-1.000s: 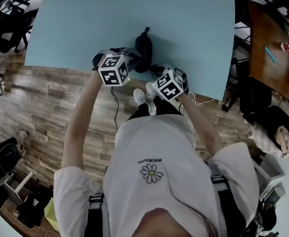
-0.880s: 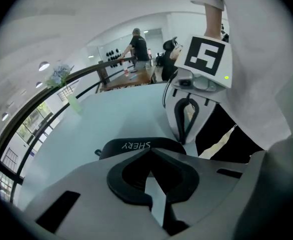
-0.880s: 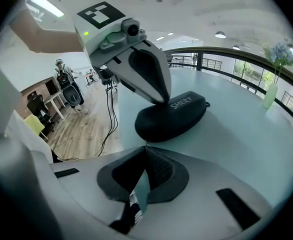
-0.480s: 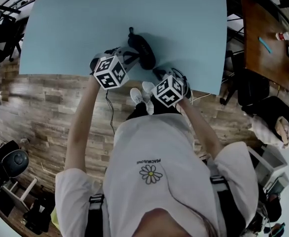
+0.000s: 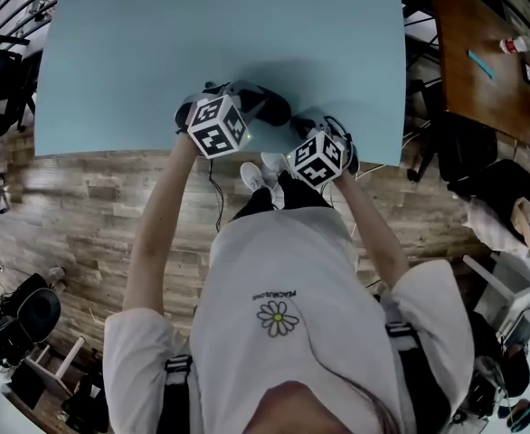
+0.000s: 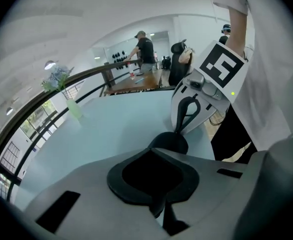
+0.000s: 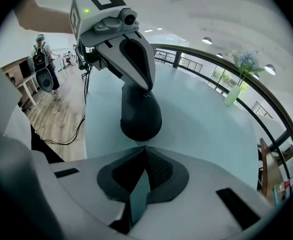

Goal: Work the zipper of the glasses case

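- Near the front edge of the pale blue counter (image 5: 220, 25), right in front of the person, is the black glasses case (image 5: 267, 103), with a gripper at each end.
- Left gripper (image 6: 151, 150): fingers closed tight on one end of the case.
- Right gripper (image 7: 145, 147): fingers pinched together on the tiny metal zipper pull (image 7: 146, 141) at the opposite end.
- Both grippers tilt down toward the counter, marker cubes facing up.
- Honestly can't tell if the case lies flat or is lifted slightly.
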### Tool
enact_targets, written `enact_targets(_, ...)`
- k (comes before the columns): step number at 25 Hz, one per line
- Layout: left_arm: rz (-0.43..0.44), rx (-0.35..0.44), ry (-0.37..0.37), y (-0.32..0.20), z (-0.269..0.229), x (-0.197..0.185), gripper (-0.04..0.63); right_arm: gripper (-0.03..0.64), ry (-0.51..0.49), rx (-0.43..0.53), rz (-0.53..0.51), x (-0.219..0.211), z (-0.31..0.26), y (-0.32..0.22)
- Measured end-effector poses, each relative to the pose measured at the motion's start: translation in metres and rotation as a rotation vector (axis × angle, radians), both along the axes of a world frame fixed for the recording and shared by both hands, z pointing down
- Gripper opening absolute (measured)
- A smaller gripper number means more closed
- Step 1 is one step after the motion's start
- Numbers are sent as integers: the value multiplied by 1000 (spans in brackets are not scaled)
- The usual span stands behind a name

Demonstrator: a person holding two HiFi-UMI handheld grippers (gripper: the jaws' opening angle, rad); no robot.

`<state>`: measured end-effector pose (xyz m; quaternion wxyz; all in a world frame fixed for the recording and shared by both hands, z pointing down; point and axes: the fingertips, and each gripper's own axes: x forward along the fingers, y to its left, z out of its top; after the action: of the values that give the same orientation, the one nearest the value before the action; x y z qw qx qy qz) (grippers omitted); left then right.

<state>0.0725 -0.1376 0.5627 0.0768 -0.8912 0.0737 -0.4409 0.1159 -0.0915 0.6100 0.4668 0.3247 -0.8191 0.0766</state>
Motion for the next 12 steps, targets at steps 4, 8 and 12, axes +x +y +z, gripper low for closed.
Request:
enact_targets(4,-60,-9,44,0,1,-2,15,8,-19,-21,-5,-1,-1,3)
enact_targets(8,-96,-18,61,-2,2,-4,14,8,-65,-69,9,-10,-2,11)
enact_targets(12,-101,-22,59,-1,1,-3,14,8,-122,-102,15,-31,-4,24)
